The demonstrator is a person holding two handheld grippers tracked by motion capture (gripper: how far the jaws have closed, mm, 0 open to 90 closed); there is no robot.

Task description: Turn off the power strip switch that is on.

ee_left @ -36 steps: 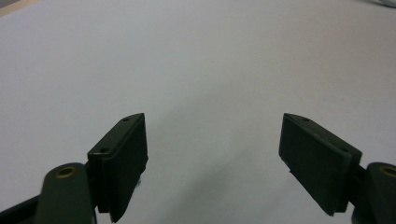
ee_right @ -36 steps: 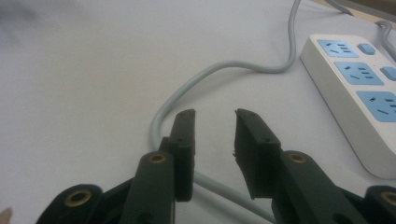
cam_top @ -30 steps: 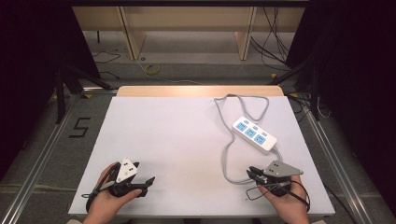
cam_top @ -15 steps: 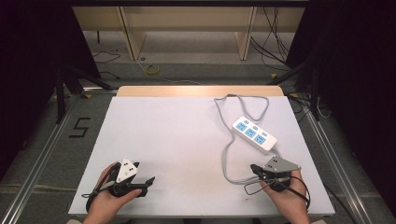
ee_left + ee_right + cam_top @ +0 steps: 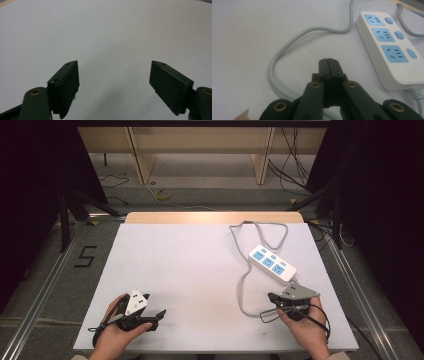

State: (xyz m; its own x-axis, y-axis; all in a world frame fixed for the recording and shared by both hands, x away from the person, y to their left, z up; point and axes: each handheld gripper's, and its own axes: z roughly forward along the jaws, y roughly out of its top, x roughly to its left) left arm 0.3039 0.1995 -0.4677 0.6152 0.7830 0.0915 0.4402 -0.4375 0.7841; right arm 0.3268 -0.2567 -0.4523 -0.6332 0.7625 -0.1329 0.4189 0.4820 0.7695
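The power strip [image 5: 273,265] lies on the right half of the white surface [image 5: 190,270], set at a slant, its three blue sockets [image 5: 382,34] facing up with a blue switch beside each. From its far end a grey cord [image 5: 243,285] loops toward the back edge of the surface, then runs down the left side of the strip and curls round near the front. In the right gripper view this cord bends across the surface just ahead of the jaws and passes close under them; the strip sits to their right, near but apart from them.

The right gripper [image 5: 272,297] rests at the front right of the surface in the person's right hand [image 5: 305,322], just in front of the near end of the strip. Its jaws have just been closing and now stand clenched together, pad against pad, with nothing between them. A thin black cable trails from it in a loop over the surface.

The left gripper [image 5: 159,314] lies well apart at the front left, in the left hand [image 5: 117,335], pointing toward the middle. Its jaws are spread wide and released, with bare white surface between them.

Beyond the surface's wooden back edge stand pale wooden shelf legs [image 5: 137,155] on a grey floor, with loose cables and a yellowish coil [image 5: 162,195]. A black figure 5 [image 5: 86,256] is marked on the floor at the left.
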